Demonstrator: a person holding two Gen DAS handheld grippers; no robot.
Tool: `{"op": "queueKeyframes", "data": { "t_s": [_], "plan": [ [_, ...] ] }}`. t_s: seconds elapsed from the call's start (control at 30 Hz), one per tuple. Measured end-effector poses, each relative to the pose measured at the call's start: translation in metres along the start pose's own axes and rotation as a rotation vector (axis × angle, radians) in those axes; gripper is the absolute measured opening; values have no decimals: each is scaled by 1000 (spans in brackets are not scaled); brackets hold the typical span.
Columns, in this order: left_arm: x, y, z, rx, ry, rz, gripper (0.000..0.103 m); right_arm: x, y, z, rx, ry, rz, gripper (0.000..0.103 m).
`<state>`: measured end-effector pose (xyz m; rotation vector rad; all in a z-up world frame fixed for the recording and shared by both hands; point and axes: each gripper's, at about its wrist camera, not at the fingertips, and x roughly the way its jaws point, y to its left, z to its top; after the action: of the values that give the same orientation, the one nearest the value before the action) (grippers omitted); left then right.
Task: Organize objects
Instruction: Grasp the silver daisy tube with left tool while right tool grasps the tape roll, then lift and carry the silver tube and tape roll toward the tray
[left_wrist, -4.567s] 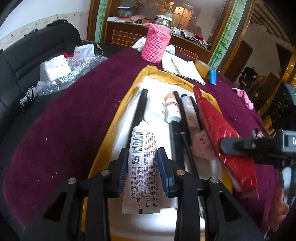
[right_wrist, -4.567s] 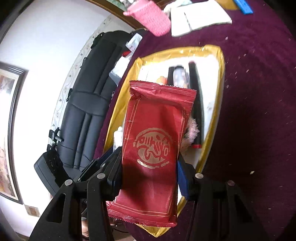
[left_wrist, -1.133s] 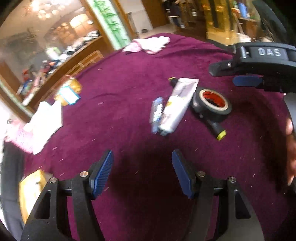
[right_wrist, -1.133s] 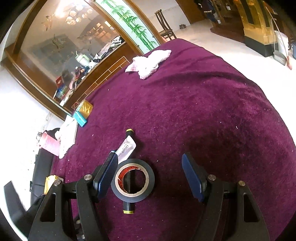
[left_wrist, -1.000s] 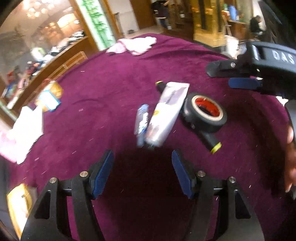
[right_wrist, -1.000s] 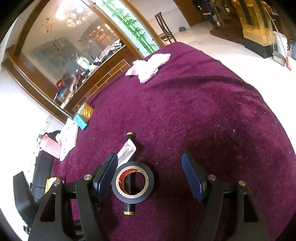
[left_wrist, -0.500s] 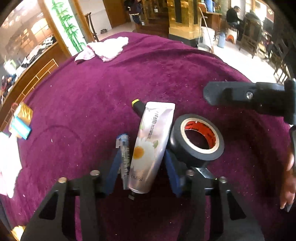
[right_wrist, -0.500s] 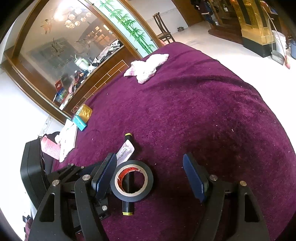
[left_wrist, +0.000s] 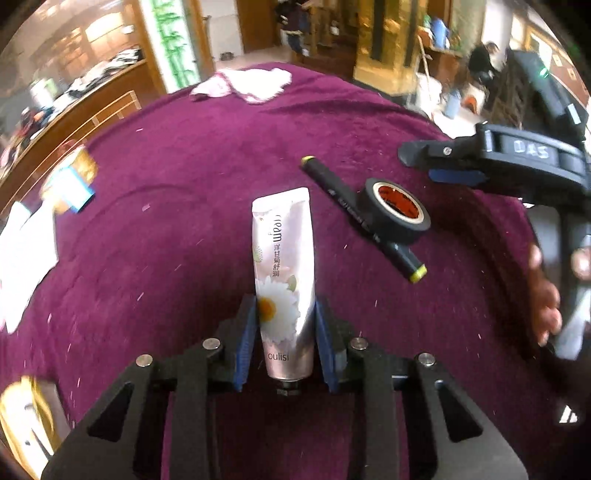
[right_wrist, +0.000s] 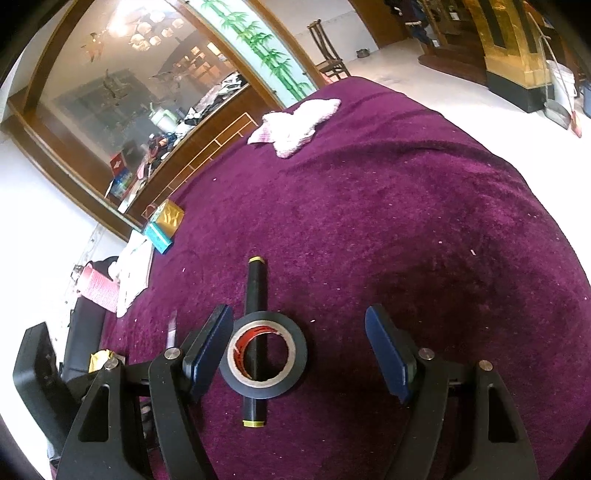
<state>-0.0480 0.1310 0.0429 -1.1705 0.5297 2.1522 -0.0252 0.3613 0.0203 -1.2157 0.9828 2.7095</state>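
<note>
Left wrist view: the left gripper (left_wrist: 285, 338) is closing its jaws on the pink daisy-printed cream tube (left_wrist: 282, 284), pads touching its sides; "cream" and "oulisi" are readable. The round table under purple velvet cloth (left_wrist: 177, 192) is lying open to the left and far side. Right of the tube, a black marker with yellow ends (left_wrist: 364, 218) is passing under a black tape roll (left_wrist: 397, 210).

Right wrist view: the right gripper (right_wrist: 299, 350) is hovering with jaws spread, pinching nothing, the tape roll (right_wrist: 263, 363) just beside its left pad. Bare cloth is stretching far and right to the table's edge.
</note>
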Motion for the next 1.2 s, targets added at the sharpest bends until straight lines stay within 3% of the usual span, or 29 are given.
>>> {"op": "queueKeyframes", "data": {
  "t_s": [0.27, 0.43, 0.53, 0.6, 0.7, 0.9, 1.2],
  "plan": [
    [-30, 10, -43, -88, -29, 82, 27, 5, 23, -9, -125, 5, 19, 69],
    [-42, 8, -62, -141, -47, 62, 27, 5, 52, -26, -297, -21, -33, 67],
    [-49, 7, -69, -157, -59, 56, 27, 14, 69, -37, -404, -23, -109, 49],
    [-53, 6, -73, -164, -62, 57, 27, 25, 73, -42, -449, -1, -149, 30],
    [-60, 4, -79, -170, -70, 75, 27, 30, 72, -43, -455, 12, -153, 17],
    [-72, 0, -88, -184, -91, 126, 28, 14, 70, -43, -428, -28, -106, 16],
    [-100, 4, -103, -224, -146, 125, 28, -16, 77, -46, -360, -43, -46, 16]
  ]
}}
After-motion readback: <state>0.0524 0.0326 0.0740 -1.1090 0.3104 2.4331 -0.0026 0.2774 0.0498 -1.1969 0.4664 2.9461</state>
